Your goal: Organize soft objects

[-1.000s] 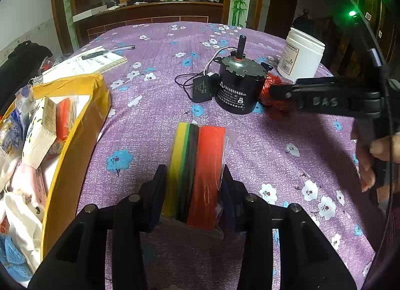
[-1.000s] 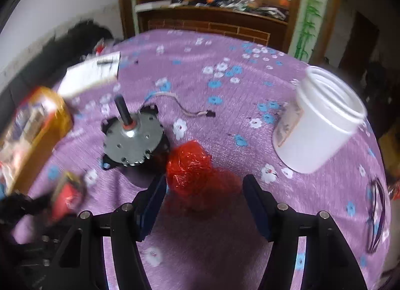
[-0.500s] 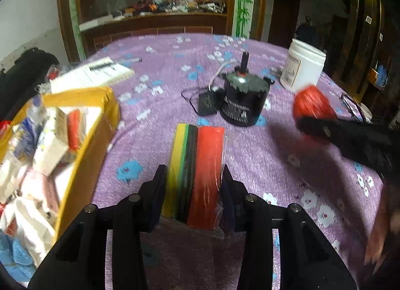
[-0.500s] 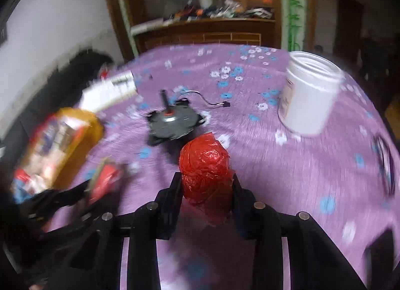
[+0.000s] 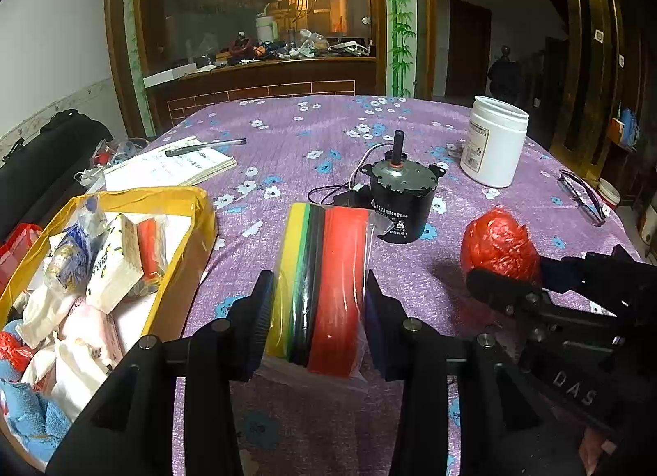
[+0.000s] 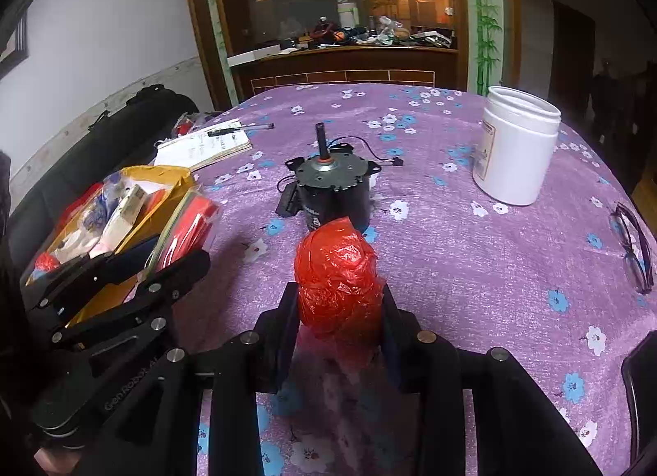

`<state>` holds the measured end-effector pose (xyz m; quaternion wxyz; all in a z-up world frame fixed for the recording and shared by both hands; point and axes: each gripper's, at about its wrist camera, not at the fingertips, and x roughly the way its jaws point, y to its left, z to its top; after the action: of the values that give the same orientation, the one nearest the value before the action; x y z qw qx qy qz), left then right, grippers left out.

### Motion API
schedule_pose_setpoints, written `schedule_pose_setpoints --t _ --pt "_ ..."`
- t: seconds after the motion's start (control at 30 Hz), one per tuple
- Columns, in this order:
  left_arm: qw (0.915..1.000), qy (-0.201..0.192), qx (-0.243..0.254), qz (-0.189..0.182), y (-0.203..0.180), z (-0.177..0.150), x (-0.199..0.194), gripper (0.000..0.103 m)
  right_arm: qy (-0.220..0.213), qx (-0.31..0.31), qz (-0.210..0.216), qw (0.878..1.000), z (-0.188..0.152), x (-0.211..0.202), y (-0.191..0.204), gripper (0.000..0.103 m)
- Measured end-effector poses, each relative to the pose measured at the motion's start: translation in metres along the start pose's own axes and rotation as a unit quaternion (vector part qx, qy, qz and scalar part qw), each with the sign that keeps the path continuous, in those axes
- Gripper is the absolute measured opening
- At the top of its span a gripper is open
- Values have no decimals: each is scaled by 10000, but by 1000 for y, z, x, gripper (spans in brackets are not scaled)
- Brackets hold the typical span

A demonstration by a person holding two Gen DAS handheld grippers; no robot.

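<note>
Foam strips [image 5: 324, 287], sealed in a clear sleeve and coloured yellow, green, black and red, sit clamped in our left hand-held gripper [image 5: 318, 324], whose fingers press the pack's two flanks. Its long axis runs straight out along the fingers, away from us, with the far end reaching over the purple flowered surface [image 5: 287, 139] toward the black motor [image 5: 400, 197].

Our right hand-held gripper [image 6: 338, 328] is likewise closed on its load, a crumpled red plastic bundle [image 6: 336, 275] that bulges up between the fingers and appears held just above the cloth.

What we judge the coming move turns on is the yellow box [image 5: 176, 205], already crowded with tissue packs, cloths and wrappers. It lies to the left of both loads. From the left wrist view its near wall is just beside the left fingers, so that hand is plainly the nearer and needs only a short sideways swing. The red bundle is well apart from the box, with the left hand-held gripper and its pack between them, so we would expect the left to drop first and clear the way.

Farther off stand the white jar [image 6: 515, 147], the notebook with its pen [image 5: 172, 164] and a pair of glasses [image 6: 634, 246], none of them soft.
</note>
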<state>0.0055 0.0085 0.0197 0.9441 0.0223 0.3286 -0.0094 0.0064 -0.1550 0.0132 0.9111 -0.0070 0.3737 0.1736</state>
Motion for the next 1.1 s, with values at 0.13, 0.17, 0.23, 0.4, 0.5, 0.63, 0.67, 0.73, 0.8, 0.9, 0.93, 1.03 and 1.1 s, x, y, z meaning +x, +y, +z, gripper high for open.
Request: schedule_pose_setpoints --t 0.13,0.17,0.23,0.4,0.5,0.63,0.67,0.73,0.8,0.9,0.93,1.03,1.1 --pt "10000 -39 9 10 -1 -1 -1 39 18 -39 27 10000 -1 1 3 37" --pt "10000 -44 16 9 -1 -1 -2 39 13 -44 20 10000 -1 1 3 37" --pt "10000 -64 26 7 -2 -1 -3 39 1 -46 33 10000 -1 1 4 37" --pt "9999 -120 39 10 -2 -2 -5 39 -15 -99 40 9999 -1 0 6 37" --pt "9999 -149 49 15 -3 -2 -6 39 -37 -133 36 9999 -1 -1 8 37" --pt "9998 -174 53 21 -3 -2 -7 39 -62 -149 50 9999 -1 -3 8 37" --pt "9998 -177 49 19 -3 -2 -7 39 -65 -151 53 9999 -1 -3 8 37" --pt "9998 -177 41 12 -3 -2 -7 39 -80 -165 49 9998 -1 -3 8 37" --pt "9998 -184 39 17 -3 -2 -7 39 -87 -174 51 9998 -1 -4 9 37" --pt "9998 -184 39 13 -3 -1 -7 39 -75 -192 57 9998 -1 -4 9 37" --pt "9998 -185 41 17 -3 -1 -8 39 -68 -201 60 9998 -1 -4 10 37" --pt "9998 -195 33 18 -3 -1 -8 39 -66 -223 62 9997 -1 -4 11 37" --pt "9998 -207 29 17 -3 -1 -8 39 -76 -229 55 9997 -1 -4 11 37"
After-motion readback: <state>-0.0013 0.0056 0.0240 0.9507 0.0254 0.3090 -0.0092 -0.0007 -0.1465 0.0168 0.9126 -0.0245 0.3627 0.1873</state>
